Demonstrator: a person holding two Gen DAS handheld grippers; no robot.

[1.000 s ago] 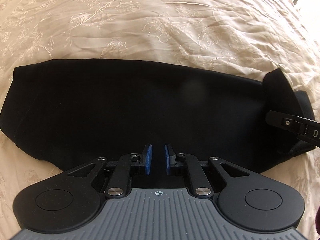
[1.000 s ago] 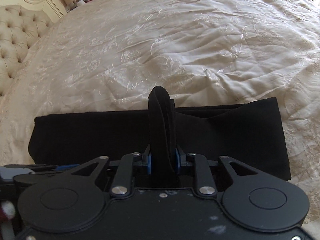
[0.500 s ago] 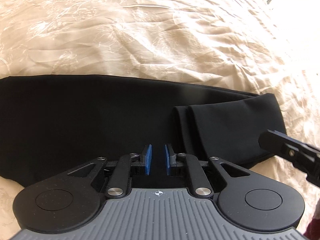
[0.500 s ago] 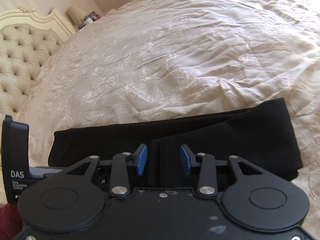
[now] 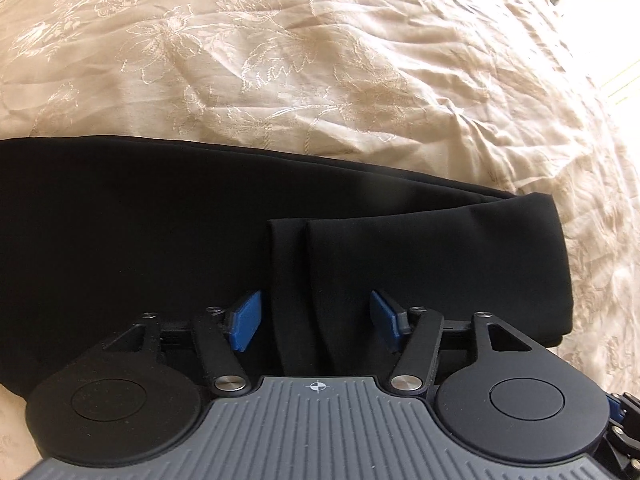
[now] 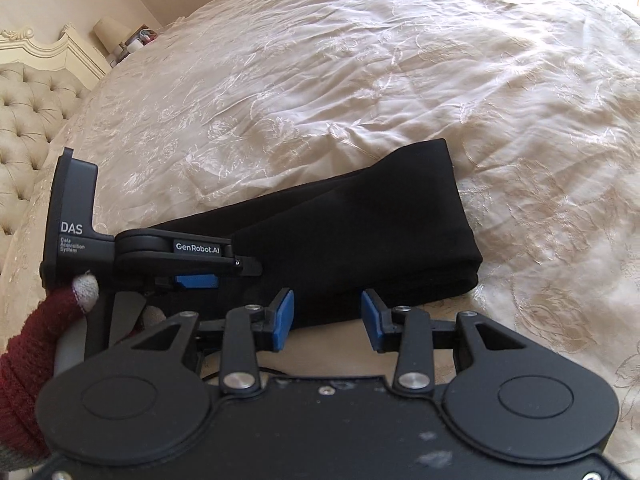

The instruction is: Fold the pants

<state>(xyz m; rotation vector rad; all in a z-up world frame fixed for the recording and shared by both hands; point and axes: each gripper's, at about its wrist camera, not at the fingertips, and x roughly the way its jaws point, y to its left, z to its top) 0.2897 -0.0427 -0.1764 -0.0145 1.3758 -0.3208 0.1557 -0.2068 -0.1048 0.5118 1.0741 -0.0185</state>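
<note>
The black pants (image 5: 160,240) lie folded lengthwise on the cream bedspread (image 5: 320,60), with the right end folded back over the middle (image 5: 440,264). My left gripper (image 5: 314,322) is open, its blue pads either side of the folded-over hem edges, just above the cloth. In the right wrist view the pants (image 6: 380,236) stretch from centre to right. My right gripper (image 6: 326,320) is open and empty at the near edge of the pants. The left gripper (image 6: 200,260) shows there from the side, over the cloth.
A tufted cream headboard (image 6: 28,112) and a bedside lamp (image 6: 110,32) stand at the far left. A hand in a dark red glove (image 6: 36,344) holds the left gripper. The embroidered bedspread (image 6: 400,80) extends far beyond the pants.
My right gripper let go of the pant end, laid it over the middle, and drew back. My left gripper opened wide and moved right to the folded-over edge.
</note>
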